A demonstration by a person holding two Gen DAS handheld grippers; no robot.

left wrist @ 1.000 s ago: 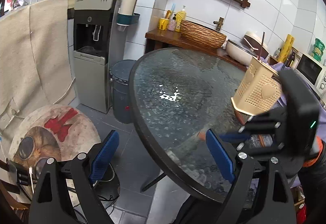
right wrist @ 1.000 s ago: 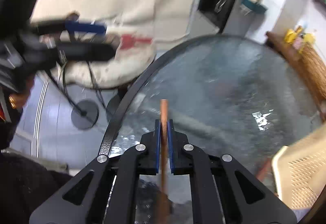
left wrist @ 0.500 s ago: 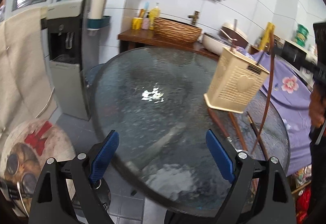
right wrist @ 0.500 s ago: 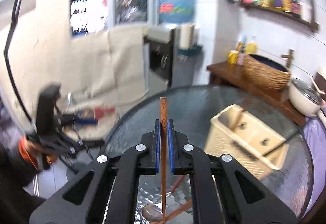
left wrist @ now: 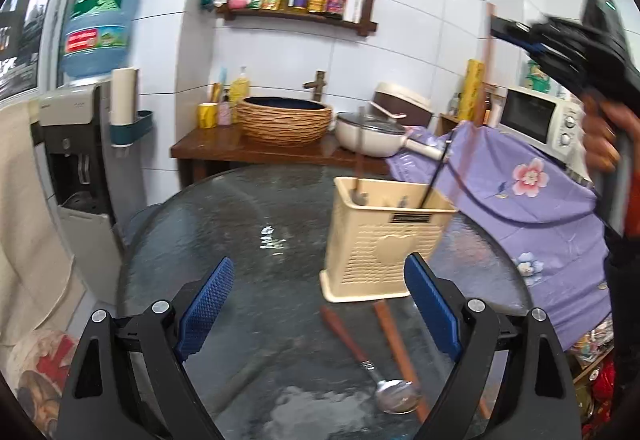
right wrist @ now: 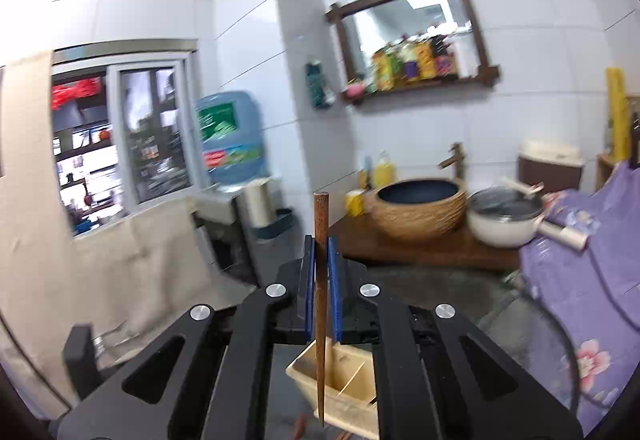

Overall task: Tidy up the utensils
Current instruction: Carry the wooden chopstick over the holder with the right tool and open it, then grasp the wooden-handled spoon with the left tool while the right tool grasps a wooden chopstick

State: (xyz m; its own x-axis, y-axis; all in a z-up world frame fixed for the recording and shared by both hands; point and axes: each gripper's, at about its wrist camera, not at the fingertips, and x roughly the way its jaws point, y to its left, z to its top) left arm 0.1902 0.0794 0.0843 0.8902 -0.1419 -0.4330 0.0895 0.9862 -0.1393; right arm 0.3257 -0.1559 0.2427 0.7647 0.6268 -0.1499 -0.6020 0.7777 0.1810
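Note:
A cream slotted utensil holder (left wrist: 384, 240) stands on the round glass table (left wrist: 248, 207), with a dark-handled utensil (left wrist: 358, 175) and a thin black stick (left wrist: 436, 175) standing in it. My left gripper (left wrist: 320, 304) is open and empty, low over the table in front of the holder. A wooden-handled spoon (left wrist: 362, 356) and another wooden handle (left wrist: 396, 340) lie between its fingers on the glass. My right gripper (right wrist: 320, 260) is shut on a brown wooden chopstick (right wrist: 320, 224), held upright high above the holder (right wrist: 348, 380). The right gripper (left wrist: 560, 43) also shows in the left wrist view.
Behind the table is a wooden counter (left wrist: 224, 147) with a woven basin (left wrist: 286, 117) and a white pot (left wrist: 370, 137). A water dispenser (left wrist: 76, 143) stands at the left. A purple flowered cloth (left wrist: 532, 183) and a microwave (left wrist: 536, 115) are at the right.
My right gripper has risen with the chopstick and turned it upright over the holder. The left gripper has lifted and swung toward the holder, staying open.

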